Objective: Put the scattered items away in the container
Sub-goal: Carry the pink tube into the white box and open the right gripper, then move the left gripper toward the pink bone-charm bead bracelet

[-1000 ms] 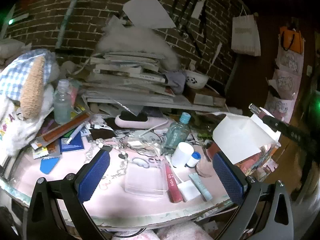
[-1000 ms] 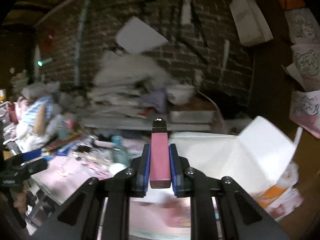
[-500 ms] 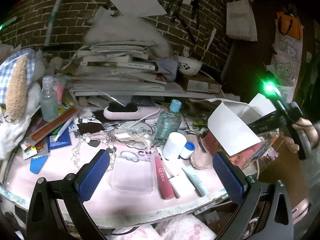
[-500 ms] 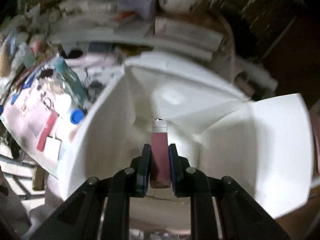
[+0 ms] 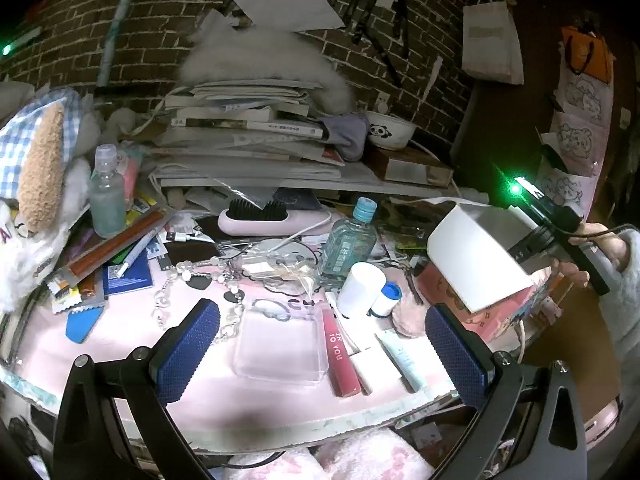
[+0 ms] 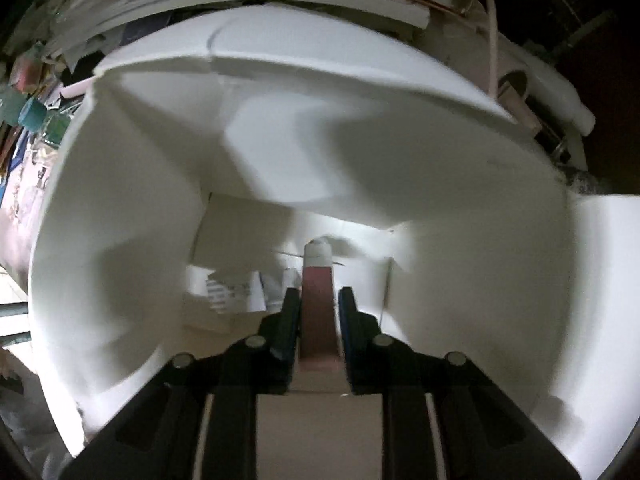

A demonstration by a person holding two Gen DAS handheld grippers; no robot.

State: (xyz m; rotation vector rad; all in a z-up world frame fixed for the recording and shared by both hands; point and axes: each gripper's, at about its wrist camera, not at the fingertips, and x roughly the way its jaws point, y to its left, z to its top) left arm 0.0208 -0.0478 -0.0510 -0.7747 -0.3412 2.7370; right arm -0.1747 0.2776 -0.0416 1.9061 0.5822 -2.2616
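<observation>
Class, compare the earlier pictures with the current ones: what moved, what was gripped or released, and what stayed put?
The right tool tipped down into the white box carrying the pink tube; its jaws are now opening, the tube between them. The left tool and the table items stayed as they were.

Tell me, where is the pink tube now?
In the right wrist view, the pink tube is between the opening jaws of the right gripper, pointing down inside the white box.

I'm looking into what seems a lived-in home room: brick wall (image 5: 400, 60), stacked books (image 5: 240, 128), a plush toy (image 5: 40, 160), cosmetics crowding the pink table (image 5: 120, 360).
</observation>
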